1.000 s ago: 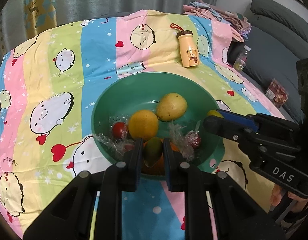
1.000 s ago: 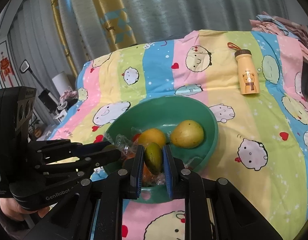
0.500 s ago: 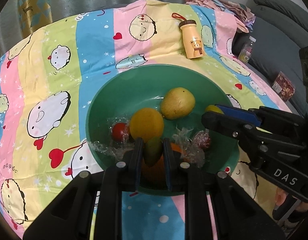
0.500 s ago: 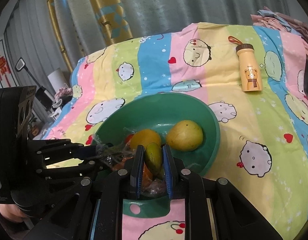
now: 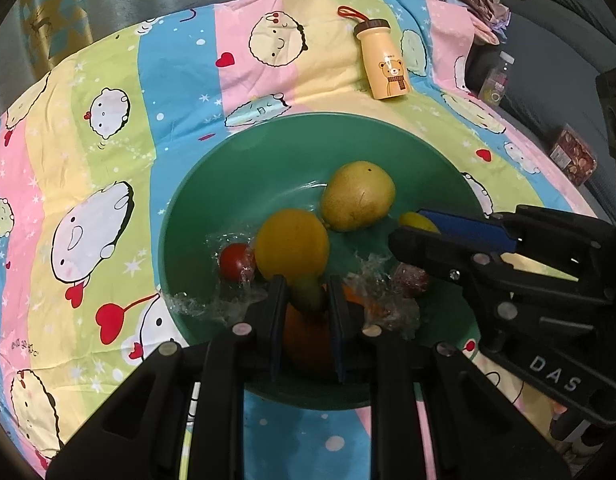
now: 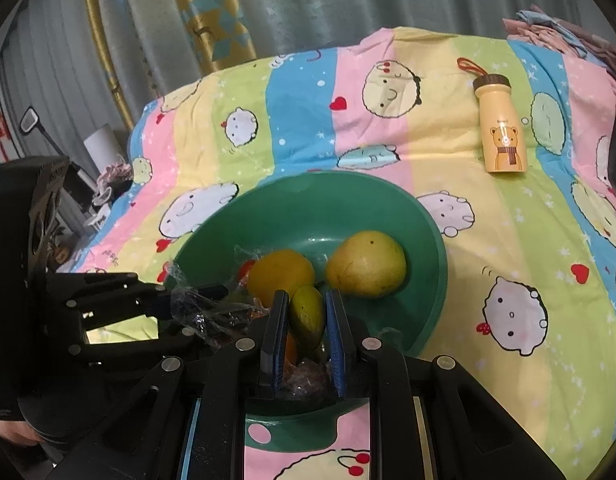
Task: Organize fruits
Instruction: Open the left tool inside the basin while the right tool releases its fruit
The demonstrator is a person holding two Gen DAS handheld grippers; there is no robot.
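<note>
— Where's the bowl?
— Frame centre, on the sheet; fruit inside it.
— And the bottle?
— Upper right, lying on the sheet behind the bowl.

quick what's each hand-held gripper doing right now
left hand-held gripper: shut on small green fruit
right hand-held gripper: shut on green mango

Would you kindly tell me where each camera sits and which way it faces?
Left wrist: on the left gripper, facing forward-down into the green bowl; it pinches a green fruit, and the right gripper shows at right.
Right wrist: on the right gripper, facing the bowl; it pinches a small mango, with the left gripper at left.
Shared: bowl, large yellow fruit, bear bottle.
</note>
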